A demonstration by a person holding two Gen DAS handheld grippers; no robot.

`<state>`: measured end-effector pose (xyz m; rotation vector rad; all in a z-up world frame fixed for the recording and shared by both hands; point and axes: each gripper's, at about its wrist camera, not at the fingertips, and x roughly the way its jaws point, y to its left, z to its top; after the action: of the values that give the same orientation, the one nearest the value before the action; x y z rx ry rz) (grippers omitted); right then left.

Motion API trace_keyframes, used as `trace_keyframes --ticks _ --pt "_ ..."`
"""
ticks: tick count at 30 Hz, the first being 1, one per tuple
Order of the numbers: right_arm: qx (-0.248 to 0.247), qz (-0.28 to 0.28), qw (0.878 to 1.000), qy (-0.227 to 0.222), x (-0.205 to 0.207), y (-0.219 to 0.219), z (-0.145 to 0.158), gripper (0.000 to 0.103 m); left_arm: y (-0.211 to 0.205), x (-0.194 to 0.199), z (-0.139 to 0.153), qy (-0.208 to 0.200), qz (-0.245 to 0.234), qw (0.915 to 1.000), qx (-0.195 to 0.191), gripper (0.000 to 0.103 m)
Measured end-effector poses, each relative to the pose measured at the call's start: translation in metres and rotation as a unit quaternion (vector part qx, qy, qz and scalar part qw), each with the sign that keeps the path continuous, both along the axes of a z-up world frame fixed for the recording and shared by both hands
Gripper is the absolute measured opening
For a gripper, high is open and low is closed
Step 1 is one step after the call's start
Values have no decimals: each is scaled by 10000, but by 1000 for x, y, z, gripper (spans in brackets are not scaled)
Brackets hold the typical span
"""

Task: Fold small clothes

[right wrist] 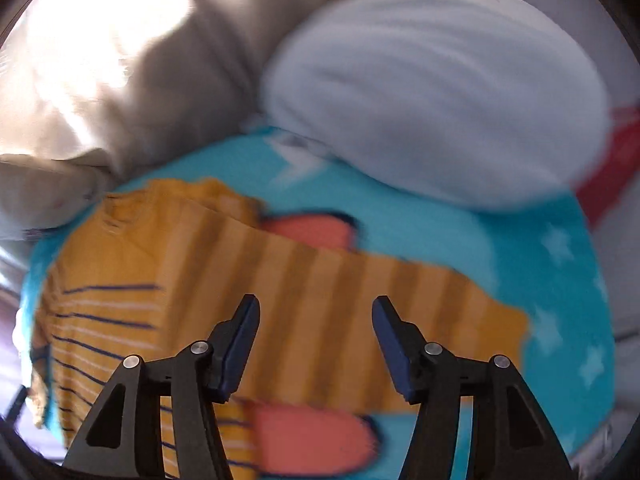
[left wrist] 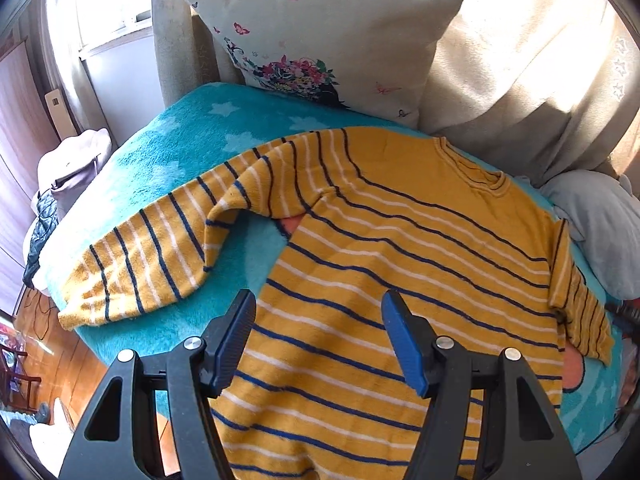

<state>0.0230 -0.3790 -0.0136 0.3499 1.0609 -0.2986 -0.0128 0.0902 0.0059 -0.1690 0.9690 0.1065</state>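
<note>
Where the teal star blanket (left wrist: 168, 152) falls away at 9 o'clock, wooden floor (left wrist: 60, 364) shows beyond its edge, so the open side in the left wrist view is the left. At 12 o'clock a butterfly-print pillow (left wrist: 320, 40) leans against beige drapery (left wrist: 520, 60), and at 3 o'clock a pale grey cushion (left wrist: 600, 224) crowds the blanket's rim. No brand, label or readable writing shows on anything.

A yellow striped sweater (left wrist: 400, 248) lies flat on the blanket with its neckline toward 1 o'clock. One sleeve (left wrist: 152, 256) runs out to 9 o'clock and is buckled near the armpit; the other sleeve (left wrist: 576, 300) hangs down at 3 o'clock. The left tool (left wrist: 318, 340) hovers over the sweater's lower body, its jaws spread wide with nothing between them, and the hem passes beneath it at 6 o'clock.

The right wrist view is blurred. There the right tool (right wrist: 316, 340) is likewise spread and holds nothing, above a striped sleeve (right wrist: 360, 320) stretching toward 3 o'clock. The grey cushion (right wrist: 440, 92) fills 1 o'clock, while the blanket (right wrist: 480, 240) lies bare between it and the sleeve.
</note>
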Motion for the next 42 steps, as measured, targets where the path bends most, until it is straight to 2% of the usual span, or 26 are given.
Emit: trace_keyframes --ticks 2,3,6,9,11,14,18,21,23,24,26,28,33,37,42 --pt "-357 -412 9982 239 -30 -27 -17 64 -4 -8 2 -3 36 10000 -21 65" --pt "-362 -562 9972 326 -38 -38 -23 64 -6 -13 3 -1 67 10000 -2 65" --pt "-36 -1148 9927 378 -64 -66 -40 64 -8 -30 8 -23 221 9997 81 65" --pt "354 -1407 9890 283 -82 -73 -52 69 -4 -48 12 -43 448 9989 130 65" --pt "447 -1394 9892 84 -88 -68 -54 81 -3 -56 13 -37 546 9983 194 65" --pt "587 -1416 9881 -82 -70 -51 -57 85 -3 -66 12 -13 647 9975 278 65" --pt "435 -1475 9878 -229 -39 -50 -63 85 -12 -71 10 37 644 9972 391 65" --pt "279 -1417 9894 -173 -27 -48 -62 68 -19 -73 11 8 599 9971 477 65" --pt "233 -1322 9908 -172 -24 -46 -61 42 -23 -74 11 -1 556 9970 534 65" --pt "214 -1260 9917 -146 -23 -46 -61 37 -24 -74 11 -7 536 9970 565 65" --pt "252 -1210 9922 -161 -24 -47 -61 15 -27 -73 10 3 496 9971 572 65" --pt "415 -1128 9925 -205 -27 -49 -60 13 -28 -71 9 33 484 9974 530 65" --pt "359 -979 9939 -365 -36 -49 -47 11 -32 -65 8 23 432 9981 430 65" --pt "63 -920 9947 -459 -45 -55 -36 10 -42 -59 7 42 287 9987 429 65" --pt "-531 -1407 9870 -561 -62 -89 -12 9 -55 -56 7 21 128 9990 436 65"
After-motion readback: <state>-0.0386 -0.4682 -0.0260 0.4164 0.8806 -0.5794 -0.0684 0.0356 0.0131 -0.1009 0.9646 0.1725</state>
